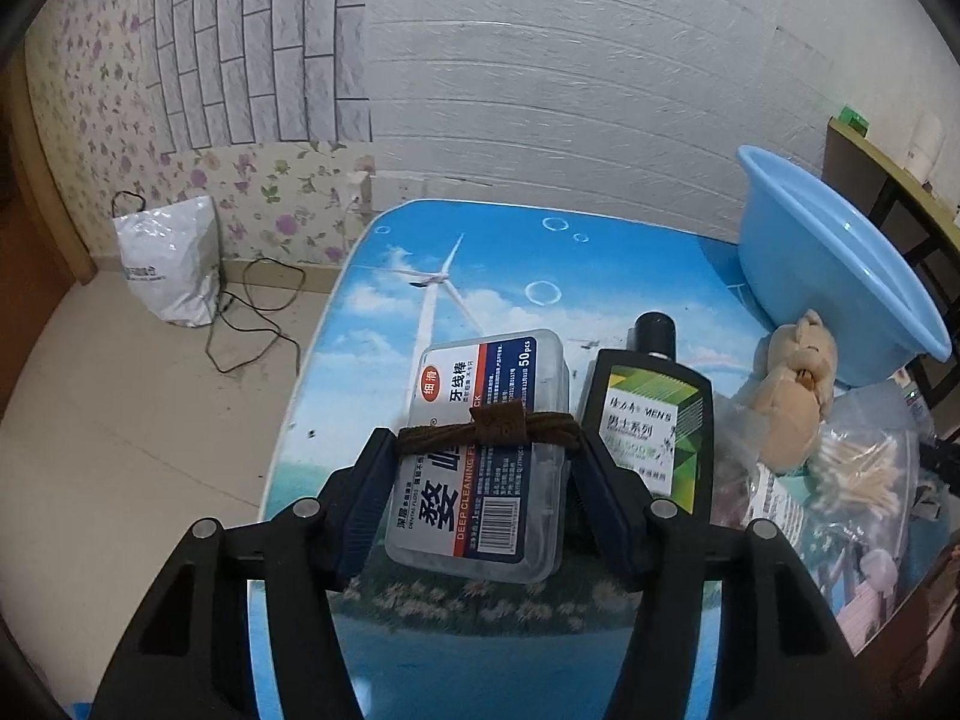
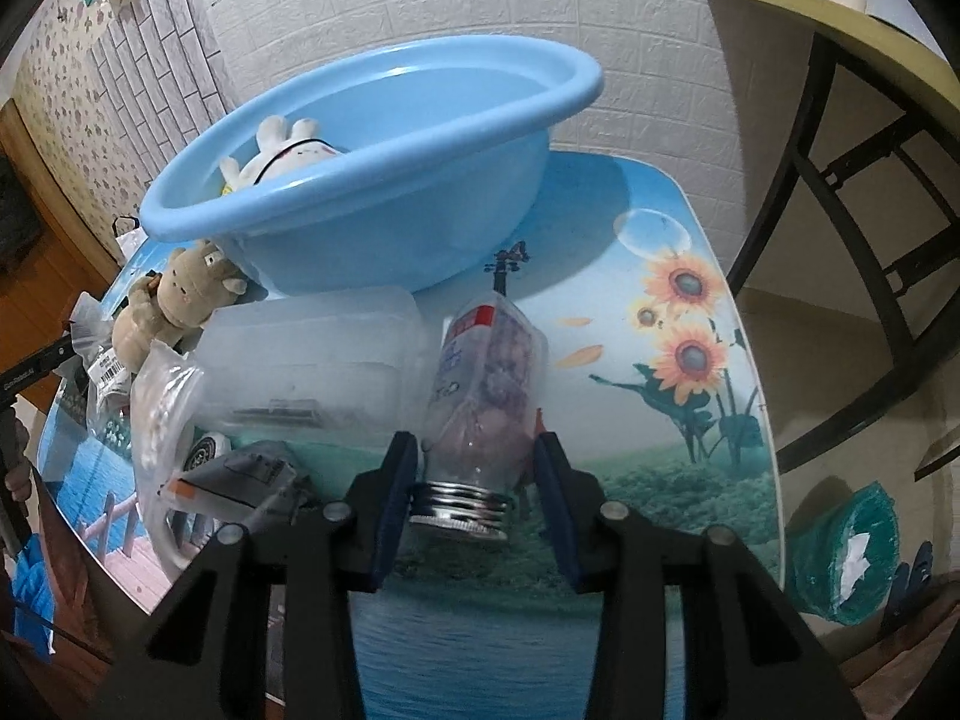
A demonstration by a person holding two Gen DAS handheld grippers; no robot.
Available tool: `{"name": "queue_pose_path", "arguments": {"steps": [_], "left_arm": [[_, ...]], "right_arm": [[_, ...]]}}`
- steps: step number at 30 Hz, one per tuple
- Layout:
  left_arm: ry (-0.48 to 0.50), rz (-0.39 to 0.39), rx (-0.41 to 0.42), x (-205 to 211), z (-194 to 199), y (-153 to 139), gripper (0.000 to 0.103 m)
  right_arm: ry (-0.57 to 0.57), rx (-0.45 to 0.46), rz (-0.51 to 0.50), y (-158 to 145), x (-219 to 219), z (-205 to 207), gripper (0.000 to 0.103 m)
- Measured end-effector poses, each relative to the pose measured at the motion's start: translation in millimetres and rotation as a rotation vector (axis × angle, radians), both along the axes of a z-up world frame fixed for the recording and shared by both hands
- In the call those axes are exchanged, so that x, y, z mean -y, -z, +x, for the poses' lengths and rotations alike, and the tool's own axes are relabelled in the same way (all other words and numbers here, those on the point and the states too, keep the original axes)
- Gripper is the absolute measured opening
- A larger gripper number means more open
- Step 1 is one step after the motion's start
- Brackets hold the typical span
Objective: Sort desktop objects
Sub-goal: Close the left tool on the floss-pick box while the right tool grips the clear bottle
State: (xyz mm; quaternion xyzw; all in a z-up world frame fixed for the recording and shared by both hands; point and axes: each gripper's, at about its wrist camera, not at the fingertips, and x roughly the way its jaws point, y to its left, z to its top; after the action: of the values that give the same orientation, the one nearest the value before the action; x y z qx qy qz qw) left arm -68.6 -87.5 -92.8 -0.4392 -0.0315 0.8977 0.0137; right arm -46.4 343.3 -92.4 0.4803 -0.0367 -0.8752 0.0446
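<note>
Blue basin (image 2: 360,180) upper centre, tilted, on printed table (image 2: 660,420). Below it, lying jar (image 2: 480,384), cap between right gripper (image 2: 474,480) pads, left pad touching, right apart. Floss box (image 1: 480,456) at centre, between left gripper (image 1: 480,462) pads; grip unclear.

— How many plush toys do you count?
— You've got two: a tan plush toy (image 2: 180,300) ahead and left of your right gripper, and a white plush toy (image 2: 282,147) inside the one blue basin (image 2: 384,180) beyond it.

— Bottles and boxes?
— One dark bottle (image 1: 651,420) just right of your left gripper, one clear bottle (image 2: 486,384) with a silver cap between your right gripper's fingers, one dental floss box (image 1: 486,450) between your left gripper's, and one clear plastic container (image 2: 306,360). One bag of cotton swabs (image 1: 864,474) too.
</note>
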Motion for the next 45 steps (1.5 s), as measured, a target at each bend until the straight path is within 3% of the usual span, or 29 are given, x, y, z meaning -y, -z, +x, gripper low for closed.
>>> {"name": "queue_pose_path", "arguments": {"steps": [14, 21, 30, 39, 45], "left_arm": [[-0.010, -0.078, 0.008, -8.3, 25.9, -5.0, 0.059], [-0.046, -0.010, 0.028, 1.3, 28.9, 2.1, 0.060], [-0.028, -0.061, 0.031, -4.3, 21.6, 10.5, 0.061], [-0.030, -0.054, 0.036, -3.9, 16.6, 19.2, 0.060], [-0.042, -0.037, 0.013, -2.6, 18.6, 13.6, 0.057]], "right_arm": [[-0.032, 0.008, 0.000, 0.4, -8.3, 16.0, 0.038], [-0.031, 0.005, -0.002, 0.9, -8.9, 17.9, 0.038], [-0.031, 0.008, 0.021, 3.5, -4.9, 12.0, 0.040], [-0.027, 0.006, 0.064, 5.9, 1.7, -1.9, 0.046], [-0.032, 0.004, 0.067, 6.1, 2.9, -4.6, 0.040]]}}
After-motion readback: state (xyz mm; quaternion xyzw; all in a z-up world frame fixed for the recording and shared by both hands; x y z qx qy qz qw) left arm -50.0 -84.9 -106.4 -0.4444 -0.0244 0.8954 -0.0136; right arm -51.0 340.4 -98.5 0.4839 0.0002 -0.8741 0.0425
